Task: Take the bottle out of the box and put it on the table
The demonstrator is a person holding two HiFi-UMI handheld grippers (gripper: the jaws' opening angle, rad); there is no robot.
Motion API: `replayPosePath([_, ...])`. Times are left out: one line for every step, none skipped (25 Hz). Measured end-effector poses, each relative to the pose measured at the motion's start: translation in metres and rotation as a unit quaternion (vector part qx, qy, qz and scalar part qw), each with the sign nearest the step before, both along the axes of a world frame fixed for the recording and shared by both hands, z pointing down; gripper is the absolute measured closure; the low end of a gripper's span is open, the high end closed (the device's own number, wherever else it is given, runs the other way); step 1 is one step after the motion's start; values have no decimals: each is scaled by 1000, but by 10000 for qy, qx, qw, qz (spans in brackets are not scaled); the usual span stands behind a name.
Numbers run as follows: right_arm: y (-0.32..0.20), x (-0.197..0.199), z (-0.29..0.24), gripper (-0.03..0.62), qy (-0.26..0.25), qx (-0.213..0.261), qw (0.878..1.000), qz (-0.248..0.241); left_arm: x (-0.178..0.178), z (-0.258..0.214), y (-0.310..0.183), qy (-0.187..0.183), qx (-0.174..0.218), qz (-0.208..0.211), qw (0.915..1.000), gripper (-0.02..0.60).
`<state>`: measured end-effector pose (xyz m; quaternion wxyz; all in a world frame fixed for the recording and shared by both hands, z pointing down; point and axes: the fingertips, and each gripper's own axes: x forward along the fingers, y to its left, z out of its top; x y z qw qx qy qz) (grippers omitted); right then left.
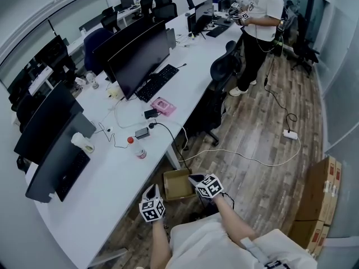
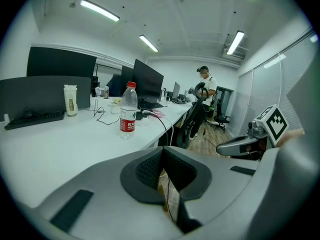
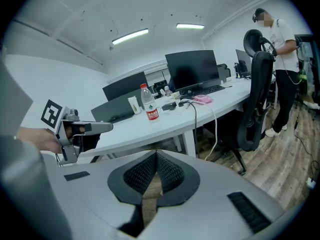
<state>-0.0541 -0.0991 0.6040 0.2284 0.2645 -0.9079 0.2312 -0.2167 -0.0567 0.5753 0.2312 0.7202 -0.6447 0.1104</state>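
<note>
Head view: red-capped clear bottle (image 1: pixel 138 148) — left hand-held gripper (image 1: pixel 150 192), right hand-held gripper (image 1: pixel 195 179) closed, empty.

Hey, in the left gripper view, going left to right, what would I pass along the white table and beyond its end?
keyboard → white cup → water bottle → office chair → right gripper

Bottle (image 2: pixel 128 111) upright on table (image 2: pixel 50 154), left gripper (image 2: pixel 162 149) fingers (image 2: pixel 145 170) together
</note>
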Motion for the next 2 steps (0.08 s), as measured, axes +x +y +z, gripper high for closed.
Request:
replayPosePath([0,0,0,556,-7,-1,10000,-2,1,0,0,-5,3,10,10000,566])
replayPosePath([0,0,-1,556,-15,-1,10000,-3,2,-1,0,-9,6,19,10000,566])
